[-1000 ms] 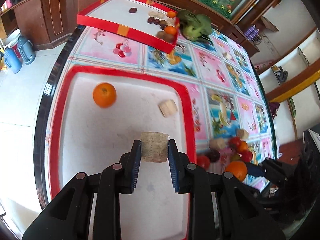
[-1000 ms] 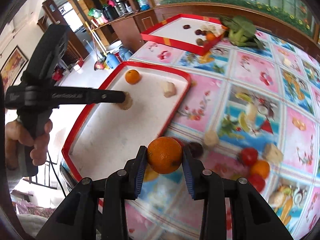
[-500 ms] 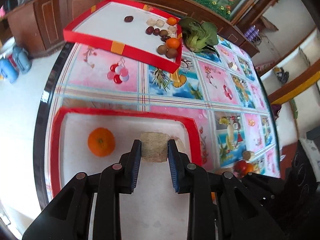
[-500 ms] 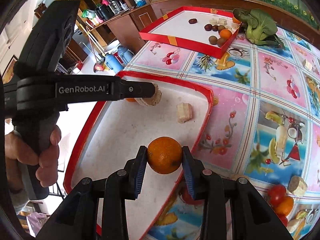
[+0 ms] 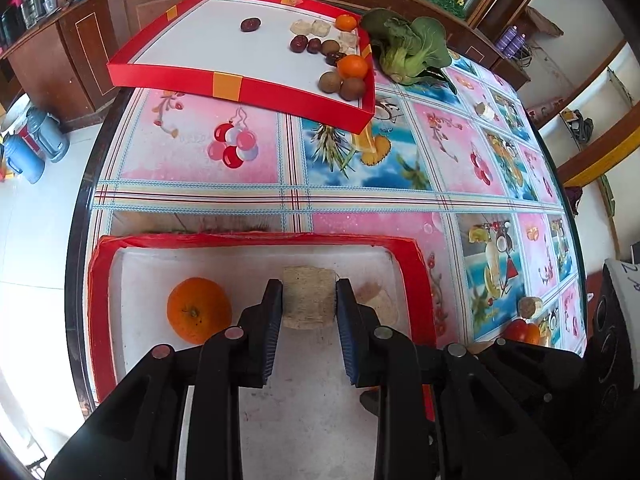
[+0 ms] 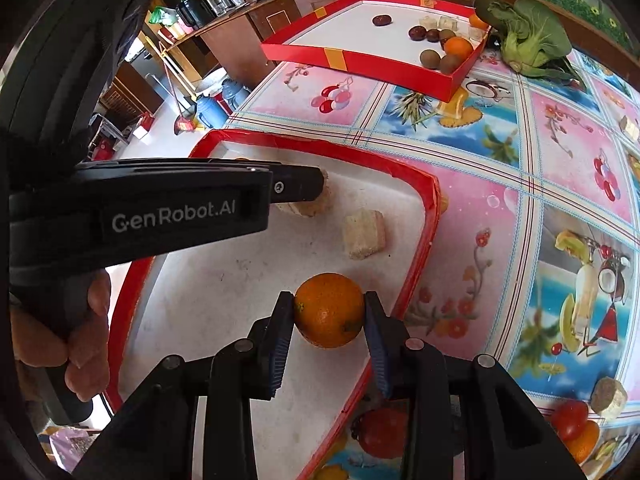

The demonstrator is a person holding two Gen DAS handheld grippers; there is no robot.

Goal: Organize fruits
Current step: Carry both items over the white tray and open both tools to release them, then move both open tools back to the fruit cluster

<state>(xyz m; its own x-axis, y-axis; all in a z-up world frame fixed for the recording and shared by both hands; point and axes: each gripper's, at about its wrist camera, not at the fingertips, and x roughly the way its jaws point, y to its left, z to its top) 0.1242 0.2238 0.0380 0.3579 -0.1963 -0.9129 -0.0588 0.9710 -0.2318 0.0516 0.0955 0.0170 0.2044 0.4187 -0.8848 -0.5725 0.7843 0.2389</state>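
Observation:
My left gripper is shut on a tan fibrous chunk and holds it over the far part of the near red-rimmed white tray. An orange lies in that tray to its left, and another tan chunk lies to its right. My right gripper is shut on an orange over the tray's right side. The left gripper shows in the right wrist view, beyond and to the left, with a loose tan chunk between them.
A second red tray at the table's far side holds dark fruits, small oranges and pale chunks. A green leafy vegetable lies beside it. Tomatoes, small oranges and a chunk lie on the patterned tablecloth at right. Blue jugs stand on the floor.
Both grippers have moved forward over the near tray with their loads. The right gripper came from the tablecloth to above the tray. The left gripper has neared the tray's far rim.

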